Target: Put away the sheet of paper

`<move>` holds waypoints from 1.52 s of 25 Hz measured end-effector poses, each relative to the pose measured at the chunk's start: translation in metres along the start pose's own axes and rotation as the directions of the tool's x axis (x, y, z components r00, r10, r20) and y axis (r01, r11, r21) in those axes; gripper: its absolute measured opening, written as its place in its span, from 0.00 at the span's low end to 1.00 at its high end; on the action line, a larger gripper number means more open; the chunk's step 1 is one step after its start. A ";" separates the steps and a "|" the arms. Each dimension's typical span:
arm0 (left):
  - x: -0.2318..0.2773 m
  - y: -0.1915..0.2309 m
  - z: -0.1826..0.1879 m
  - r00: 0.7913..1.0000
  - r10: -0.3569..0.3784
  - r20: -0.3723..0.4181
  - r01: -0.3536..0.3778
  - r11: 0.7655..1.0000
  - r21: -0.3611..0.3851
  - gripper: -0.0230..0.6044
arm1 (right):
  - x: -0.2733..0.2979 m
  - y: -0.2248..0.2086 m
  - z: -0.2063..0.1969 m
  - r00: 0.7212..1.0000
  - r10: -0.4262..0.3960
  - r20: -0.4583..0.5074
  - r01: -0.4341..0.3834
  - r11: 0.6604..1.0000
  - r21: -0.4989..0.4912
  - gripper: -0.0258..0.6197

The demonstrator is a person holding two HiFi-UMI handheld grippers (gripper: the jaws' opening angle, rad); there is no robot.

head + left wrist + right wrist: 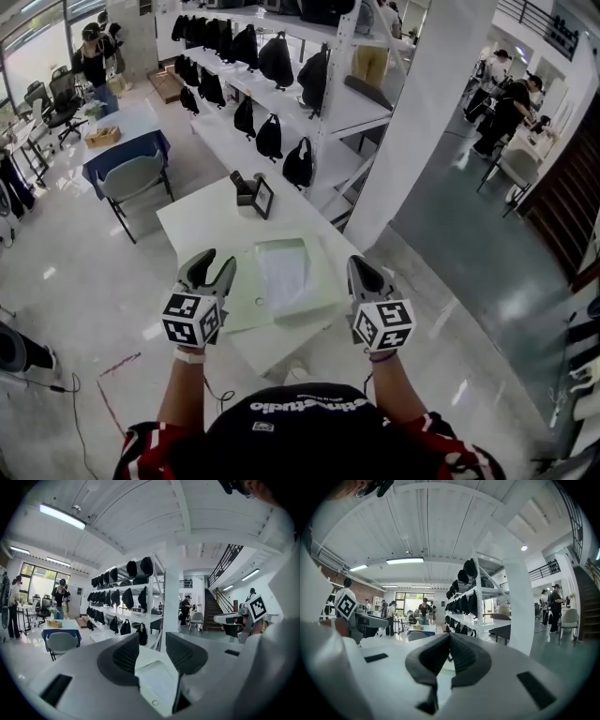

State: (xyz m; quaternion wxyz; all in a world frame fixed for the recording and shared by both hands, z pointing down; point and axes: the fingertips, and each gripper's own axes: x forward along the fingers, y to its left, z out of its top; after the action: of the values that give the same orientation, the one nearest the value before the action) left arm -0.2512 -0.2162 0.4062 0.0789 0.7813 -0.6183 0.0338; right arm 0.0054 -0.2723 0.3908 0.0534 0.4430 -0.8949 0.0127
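A white sheet of paper [283, 276] lies flat on a pale green folder [242, 309] in the middle of the white table [202, 220]. My left gripper [217, 262] hovers over the folder's left edge, open and empty; in its own view the left gripper [152, 645] frames the paper [157, 679] between spread jaws. My right gripper [360, 266] hangs just off the folder's right edge, shut on nothing, and the right gripper [449, 637] shows its jaws meeting at the tips. Neither gripper touches the paper.
A small black stand with a frame [253, 194] sits at the table's far end. White shelves with black bags [270, 136] run behind the table, and a white pillar [422, 122] stands to the right. A grey chair [131, 178] is at the left.
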 end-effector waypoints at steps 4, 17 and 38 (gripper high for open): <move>-0.014 0.007 0.010 0.999 0.032 0.044 -0.032 0.999 0.005 0.32 | 0.003 0.008 -0.001 1.000 0.020 -0.003 -0.020 1.000 0.011 0.04; -0.034 0.013 0.021 0.989 0.098 0.109 -0.102 0.994 0.031 0.22 | 0.003 0.020 0.004 0.999 0.041 0.007 -0.041 0.999 0.002 0.04; -0.037 0.001 0.026 0.983 0.089 0.159 -0.099 0.994 0.053 0.05 | -0.004 0.026 0.009 0.998 0.054 0.012 -0.054 0.999 -0.008 0.04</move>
State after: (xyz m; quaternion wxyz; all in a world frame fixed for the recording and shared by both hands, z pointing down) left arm -0.2624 -0.1850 0.3755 0.0049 0.7535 -0.6574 -0.0050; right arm -0.0136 -0.2545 0.3823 0.0491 0.4184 -0.9069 0.0081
